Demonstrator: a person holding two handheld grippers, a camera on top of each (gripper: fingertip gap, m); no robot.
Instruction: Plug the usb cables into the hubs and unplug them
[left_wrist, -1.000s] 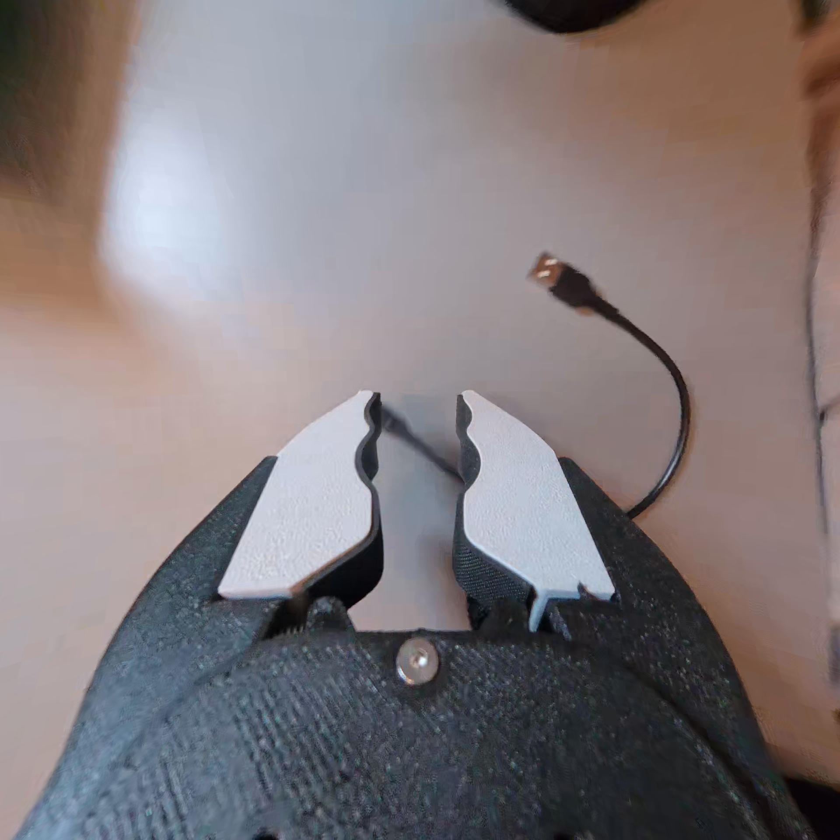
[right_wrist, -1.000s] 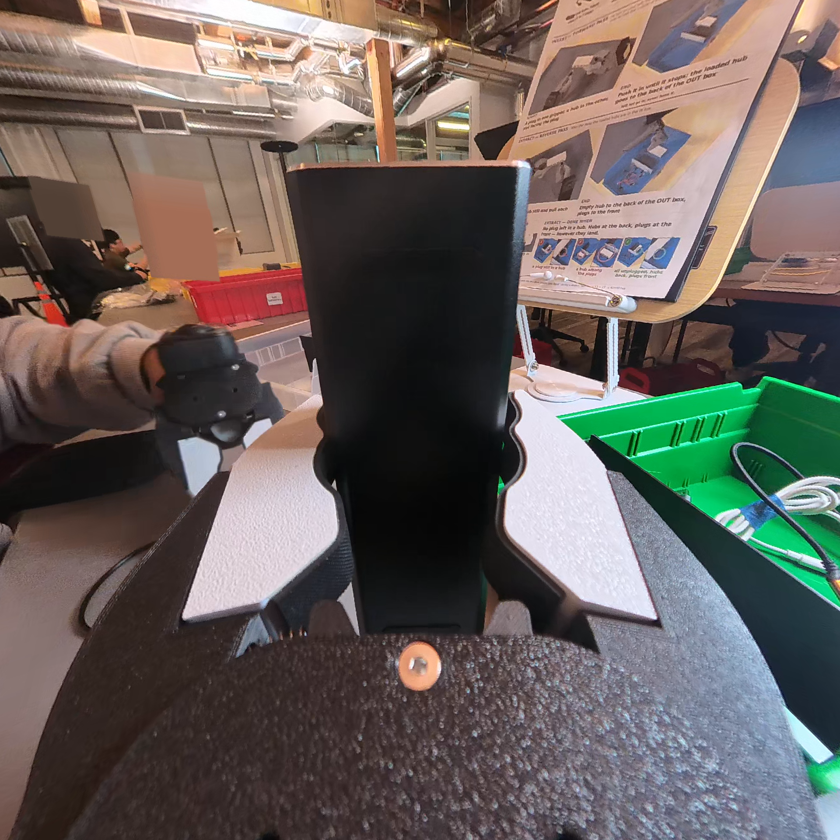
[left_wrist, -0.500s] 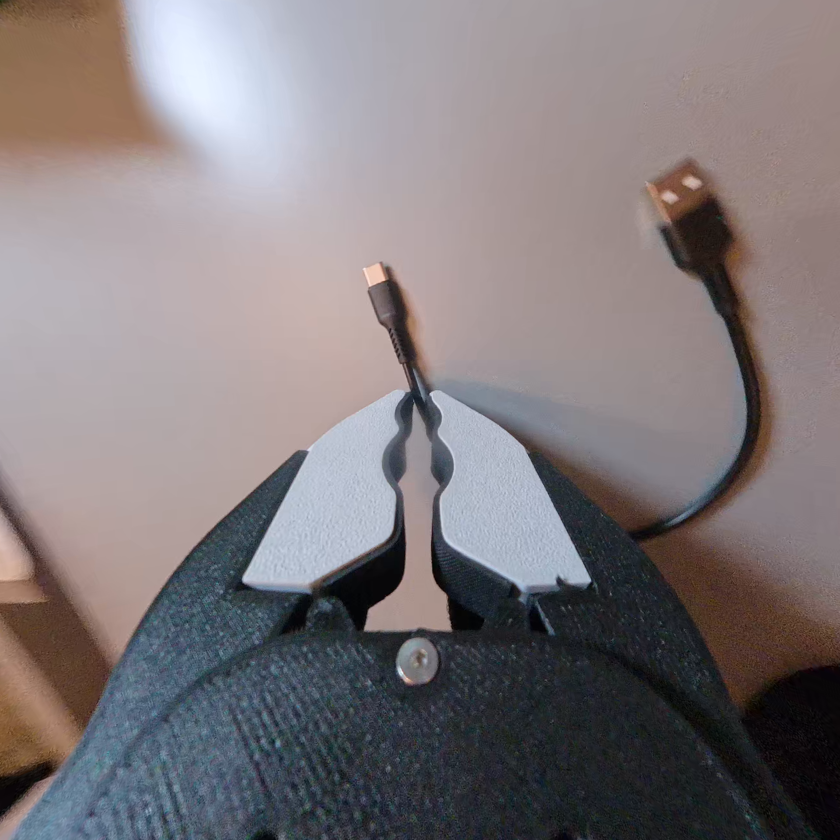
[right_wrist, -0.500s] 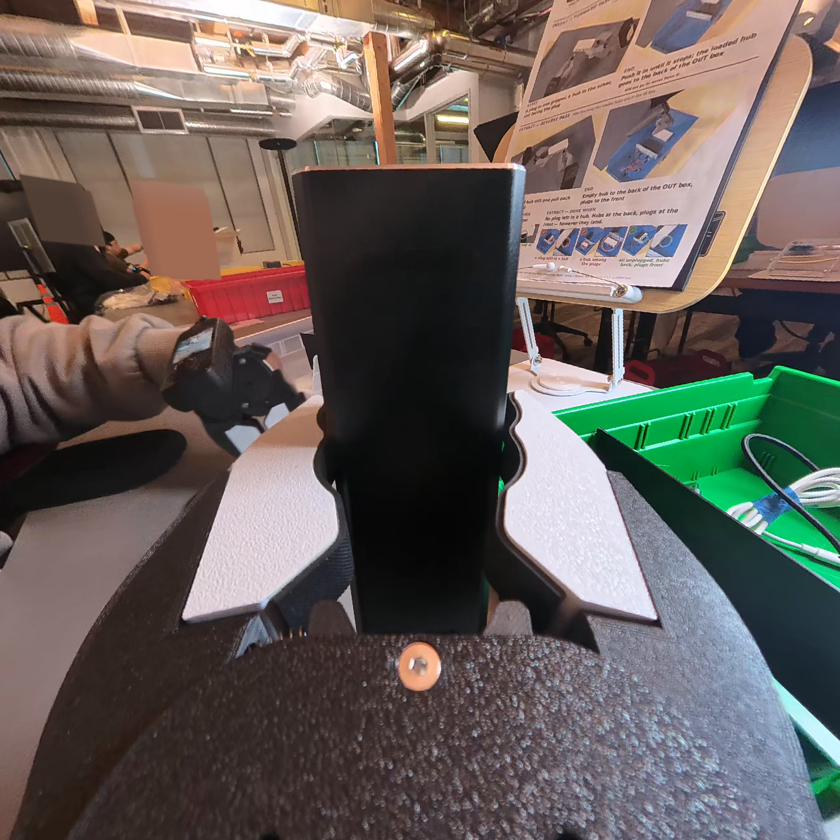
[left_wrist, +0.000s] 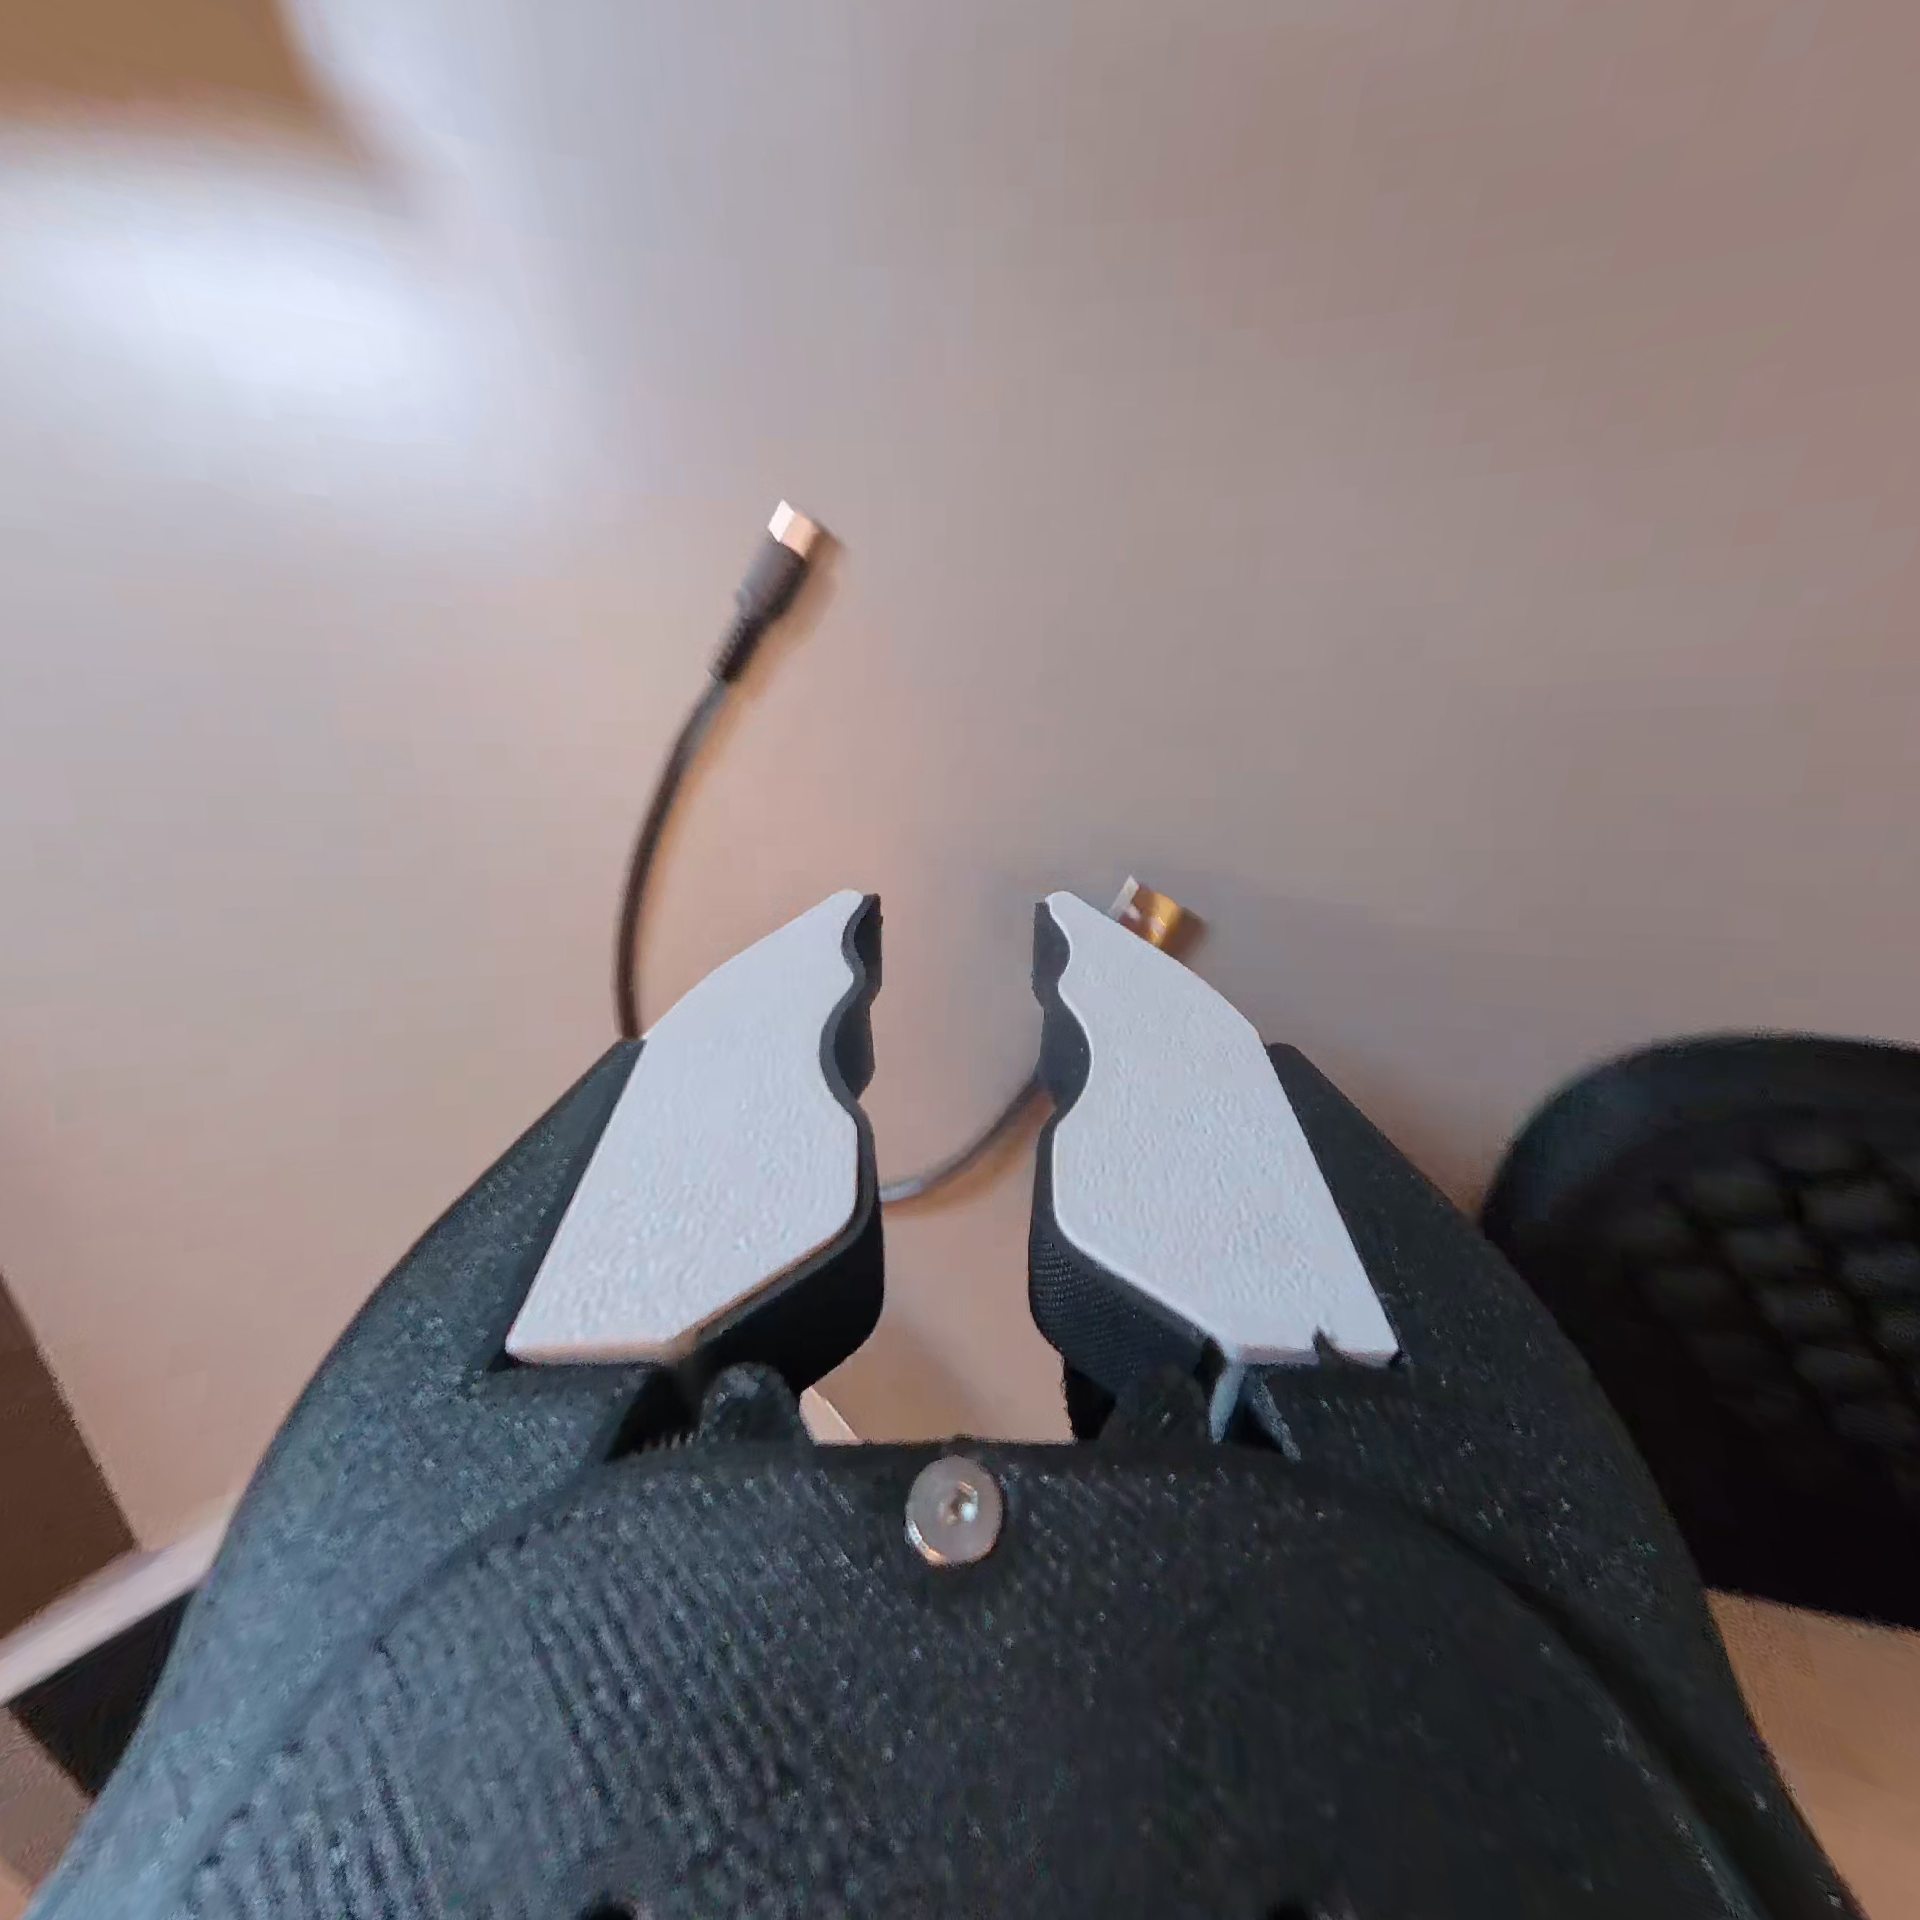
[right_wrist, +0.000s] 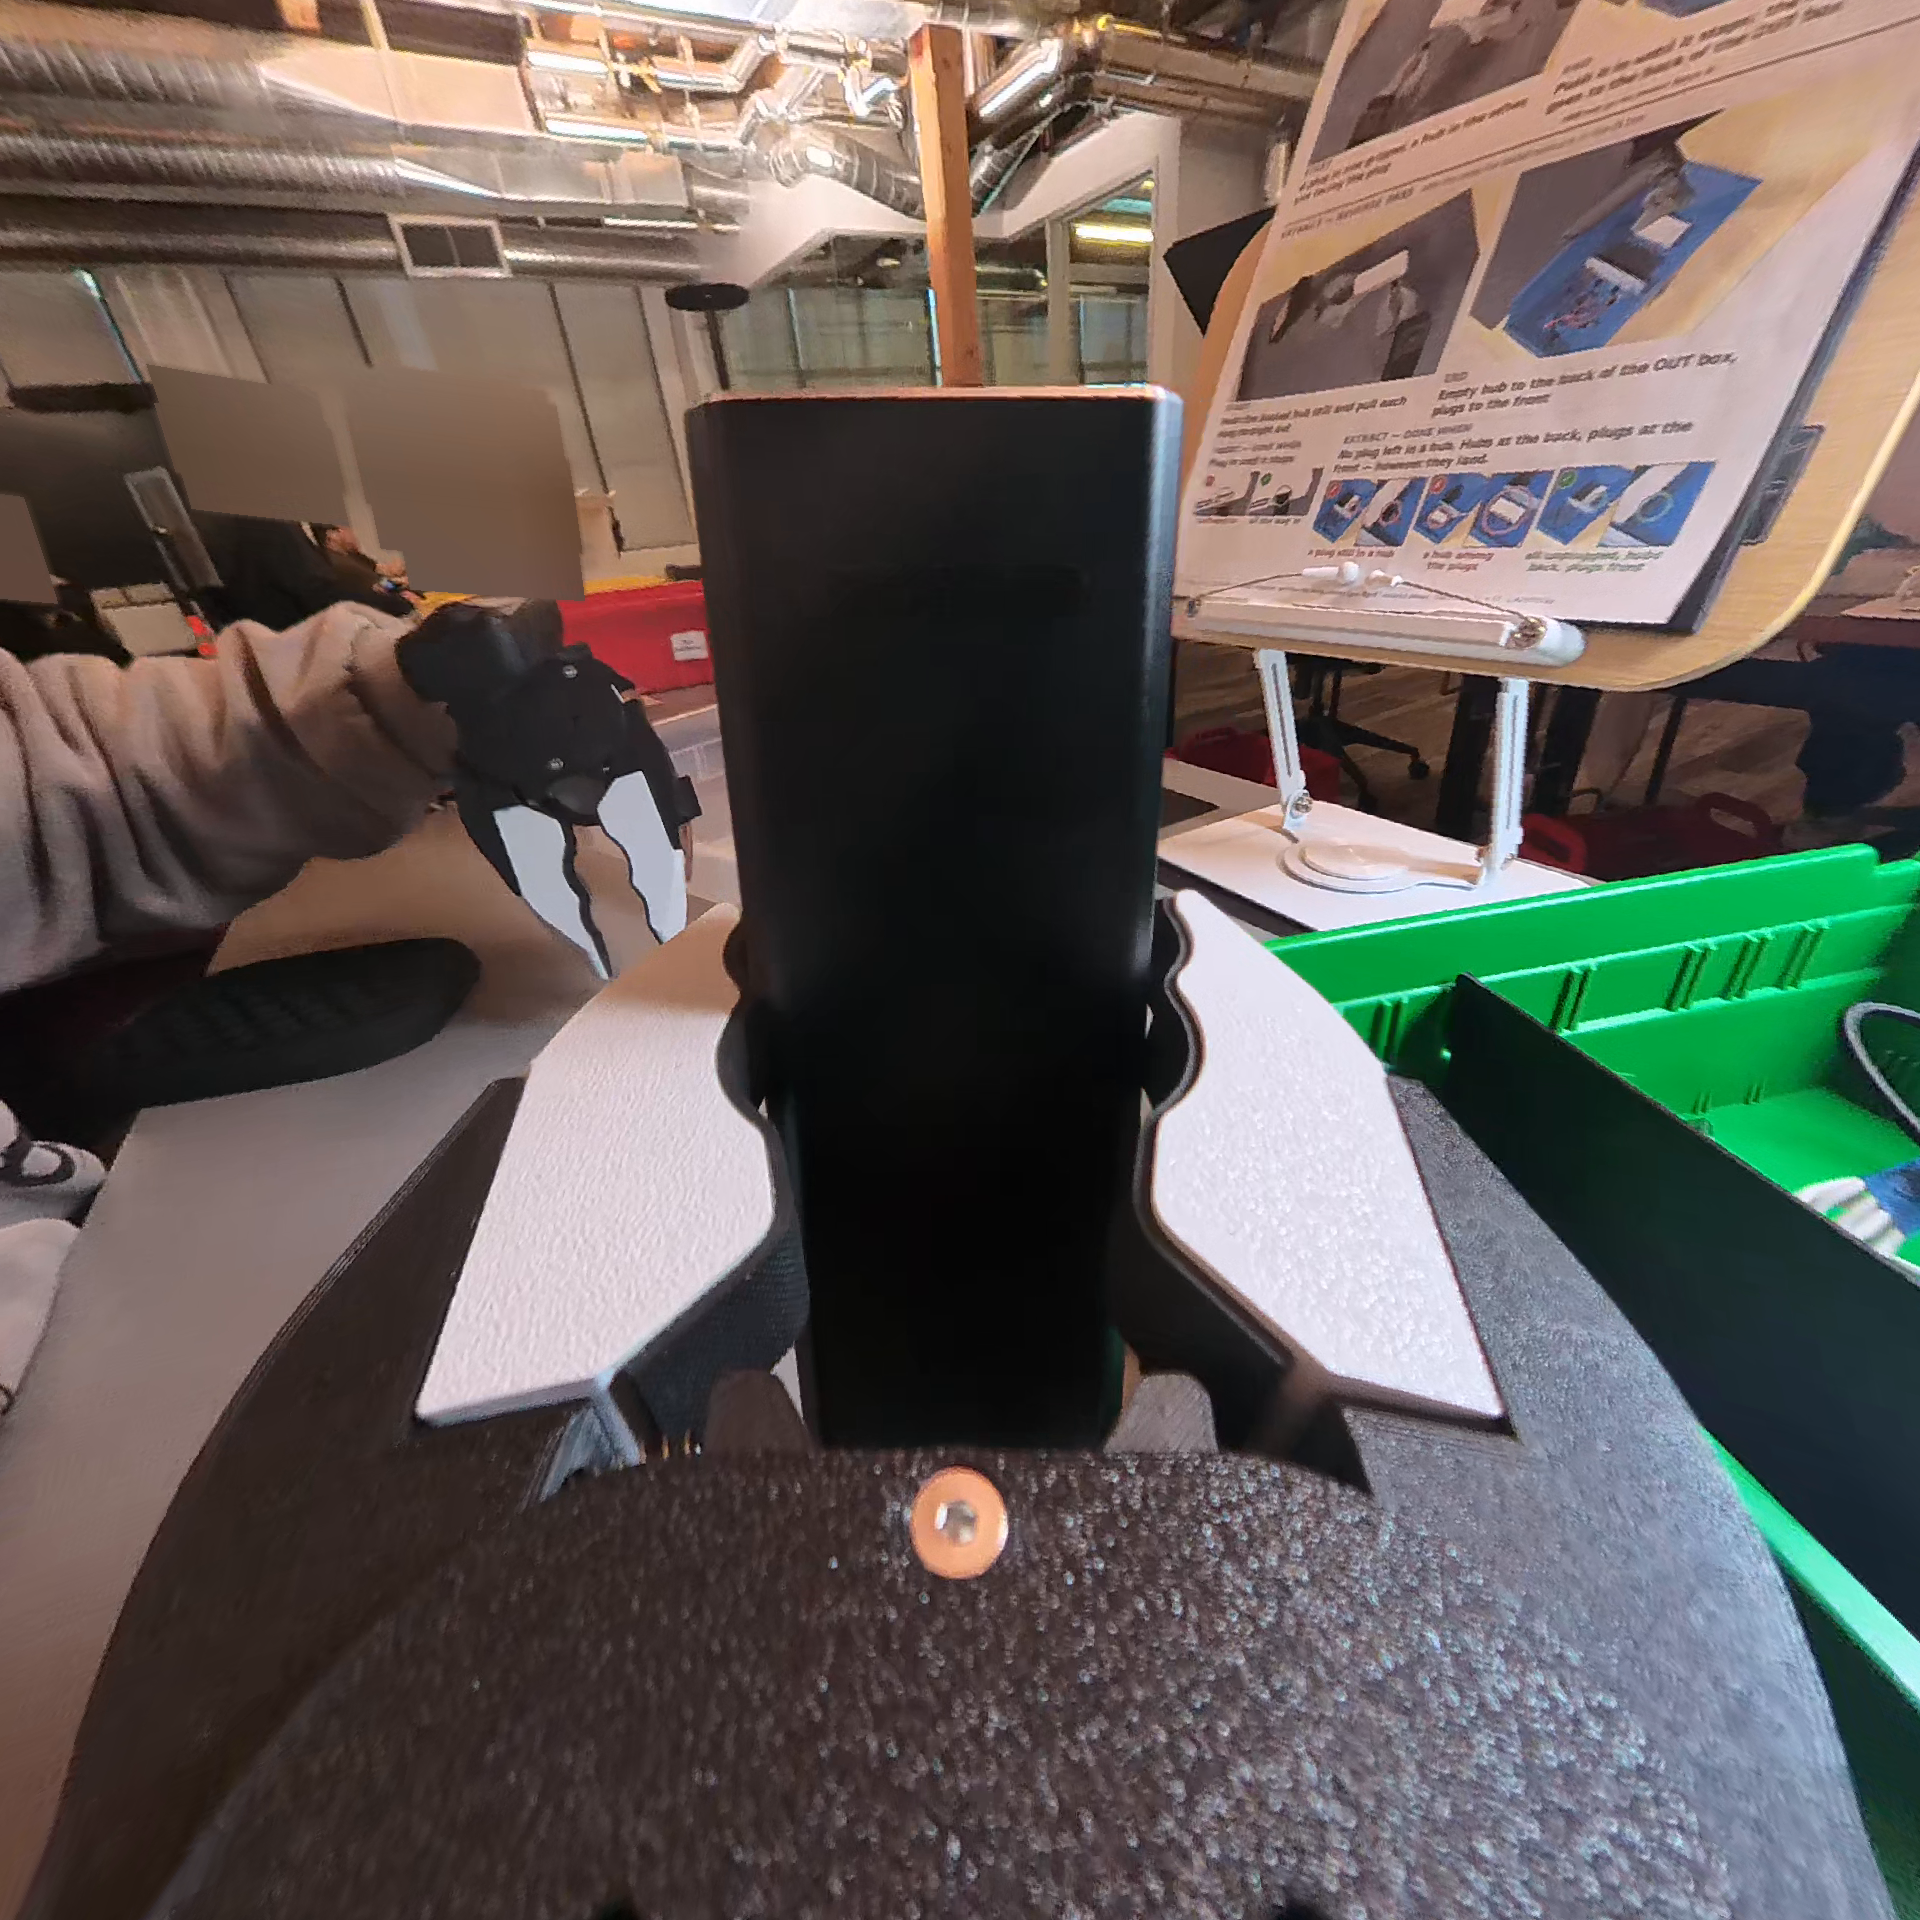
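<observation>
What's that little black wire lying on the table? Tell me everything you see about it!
The black cable is short, thin and rubbery-looking, lying loose on the pale table in a curve. One end has a small metal plug on a ribbed black collar. The other end has a wider metal plug, peeking out beside the open left gripper. The gripper hides the cable's middle. Nothing holds it.
</observation>
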